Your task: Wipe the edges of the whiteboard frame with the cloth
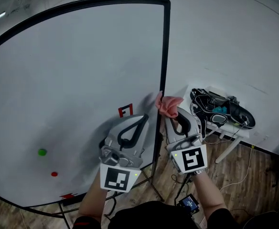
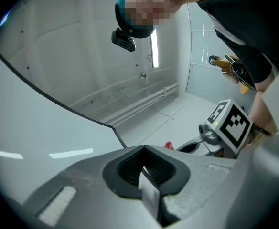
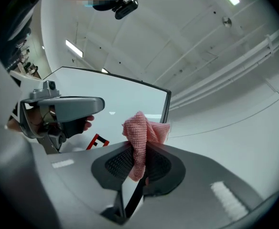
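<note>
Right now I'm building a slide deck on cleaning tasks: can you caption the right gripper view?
Right tongs shut on a pink knitted cloth, held beside the black whiteboard frame.

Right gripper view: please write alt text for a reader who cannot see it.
The right gripper holds a pink cloth in its shut jaws, close to the black frame of a whiteboard. The left gripper shows at the left, before the board.
</note>
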`<state>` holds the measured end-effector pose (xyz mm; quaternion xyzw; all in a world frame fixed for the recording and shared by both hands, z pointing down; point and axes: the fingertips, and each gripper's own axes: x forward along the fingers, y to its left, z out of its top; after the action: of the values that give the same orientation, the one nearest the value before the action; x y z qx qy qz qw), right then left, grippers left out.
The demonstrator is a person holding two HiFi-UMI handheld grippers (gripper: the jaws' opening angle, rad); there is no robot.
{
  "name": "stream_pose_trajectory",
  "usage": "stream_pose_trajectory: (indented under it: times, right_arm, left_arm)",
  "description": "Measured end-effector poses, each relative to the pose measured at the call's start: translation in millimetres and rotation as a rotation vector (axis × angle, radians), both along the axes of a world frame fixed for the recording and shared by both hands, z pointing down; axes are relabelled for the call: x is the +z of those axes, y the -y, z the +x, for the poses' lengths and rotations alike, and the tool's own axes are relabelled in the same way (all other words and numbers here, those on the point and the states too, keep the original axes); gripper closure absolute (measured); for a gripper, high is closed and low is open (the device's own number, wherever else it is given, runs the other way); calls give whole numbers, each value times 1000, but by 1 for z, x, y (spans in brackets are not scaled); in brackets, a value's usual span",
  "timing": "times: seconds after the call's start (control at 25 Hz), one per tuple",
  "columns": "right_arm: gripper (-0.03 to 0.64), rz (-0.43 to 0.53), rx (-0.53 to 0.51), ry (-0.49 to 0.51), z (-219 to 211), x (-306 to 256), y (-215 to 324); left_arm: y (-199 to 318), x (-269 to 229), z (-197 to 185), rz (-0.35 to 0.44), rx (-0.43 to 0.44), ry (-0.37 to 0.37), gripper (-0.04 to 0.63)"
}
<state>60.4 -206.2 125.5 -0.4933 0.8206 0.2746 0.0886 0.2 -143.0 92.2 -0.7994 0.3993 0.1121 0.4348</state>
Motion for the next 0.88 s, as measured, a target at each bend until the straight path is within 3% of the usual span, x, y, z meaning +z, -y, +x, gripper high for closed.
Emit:
stream_pose_trajectory:
  times: [0.28,0.88]
  right_arm:
    - [569,44,-1,-15,-4,-44,13]
    - [569,224,-5,-7,-15,-106,12]
  left_arm:
    - [4,-36,4,52,-33,14,594]
    - [-11,-46,5,185,-18,19,594]
